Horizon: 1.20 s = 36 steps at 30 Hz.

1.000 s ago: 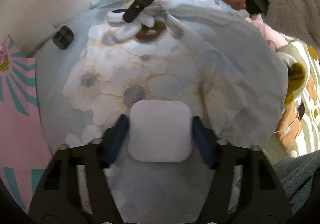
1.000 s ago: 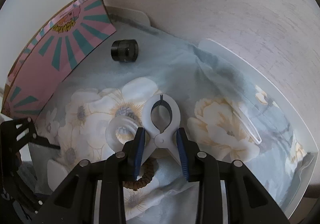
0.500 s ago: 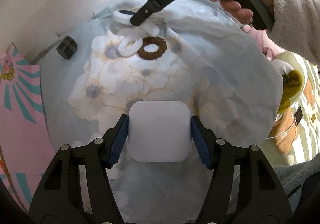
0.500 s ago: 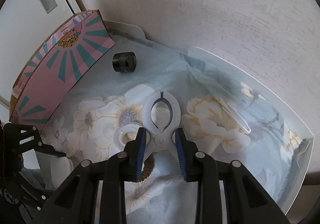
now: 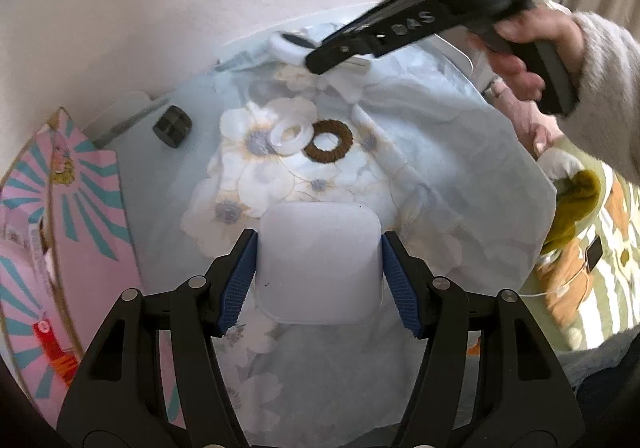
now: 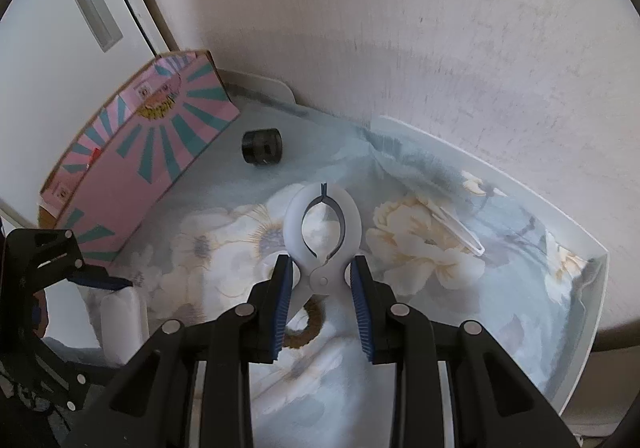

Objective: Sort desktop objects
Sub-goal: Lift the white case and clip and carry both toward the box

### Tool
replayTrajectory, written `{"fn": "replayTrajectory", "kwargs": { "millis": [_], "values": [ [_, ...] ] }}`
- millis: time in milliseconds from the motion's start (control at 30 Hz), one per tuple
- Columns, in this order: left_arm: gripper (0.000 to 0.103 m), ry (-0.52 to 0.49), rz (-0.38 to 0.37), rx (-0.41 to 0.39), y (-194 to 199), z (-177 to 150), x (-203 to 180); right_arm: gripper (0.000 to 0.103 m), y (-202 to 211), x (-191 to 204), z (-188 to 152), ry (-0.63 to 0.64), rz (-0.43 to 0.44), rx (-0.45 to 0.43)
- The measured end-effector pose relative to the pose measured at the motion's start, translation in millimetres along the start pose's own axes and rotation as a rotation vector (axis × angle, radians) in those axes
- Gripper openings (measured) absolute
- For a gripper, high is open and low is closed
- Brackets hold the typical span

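The white clip (image 6: 322, 244) is pinched at its handles by the right claw (image 6: 322, 302), hanging above the floral cloth (image 6: 420, 260) on the bench. The left claw (image 5: 319, 266) has a white rounded box (image 5: 318, 262) squeezed between both blue pads, up off the cloth too. Down below, a white ring (image 5: 291, 131) and a brown hair tie (image 5: 328, 141) lie touching, with a little black cylinder (image 6: 262, 147) near the pink box (image 6: 152, 151) and white tweezers (image 6: 460, 234) off by the tray rim (image 6: 520, 175).
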<state>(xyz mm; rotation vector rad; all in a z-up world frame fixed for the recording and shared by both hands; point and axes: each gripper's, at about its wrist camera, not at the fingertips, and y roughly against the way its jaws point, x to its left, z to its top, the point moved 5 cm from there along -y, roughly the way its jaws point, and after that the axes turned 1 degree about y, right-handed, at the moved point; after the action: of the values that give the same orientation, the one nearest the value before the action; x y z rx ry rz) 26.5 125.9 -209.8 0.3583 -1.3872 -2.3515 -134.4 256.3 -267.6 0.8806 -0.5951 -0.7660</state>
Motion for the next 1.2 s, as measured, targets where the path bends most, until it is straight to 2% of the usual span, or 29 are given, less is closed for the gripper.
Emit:
{"fn": "replayTrajectory", "kwargs": {
  "millis": [333, 500, 667, 833, 967, 1200],
  "values": [
    [0.059, 0.031, 0.053, -0.058, 51, 17, 18, 0.027, 53, 28, 19, 0.0, -0.011, -0.079],
    [0.059, 0.06, 0.088, -0.091, 83, 13, 38, 0.027, 69, 53, 41, 0.038, -0.002, -0.105],
    [0.059, 0.115, 0.158, -0.118, 116, -2, 74, 0.027, 73, 92, 70, 0.1, 0.03, -0.132],
    [0.059, 0.201, 0.234, -0.106, 134, -24, 121, 0.027, 62, 145, 108, 0.173, 0.1, -0.159],
    [0.059, 0.255, 0.31, -0.061, 131, -44, 154, 0.027, 40, 181, 131, 0.207, 0.152, -0.159],
    [0.059, 0.349, 0.323, -0.018, 114, -79, 187, 0.027, -28, 221, 157, 0.17, 0.186, -0.09]
  ]
}}
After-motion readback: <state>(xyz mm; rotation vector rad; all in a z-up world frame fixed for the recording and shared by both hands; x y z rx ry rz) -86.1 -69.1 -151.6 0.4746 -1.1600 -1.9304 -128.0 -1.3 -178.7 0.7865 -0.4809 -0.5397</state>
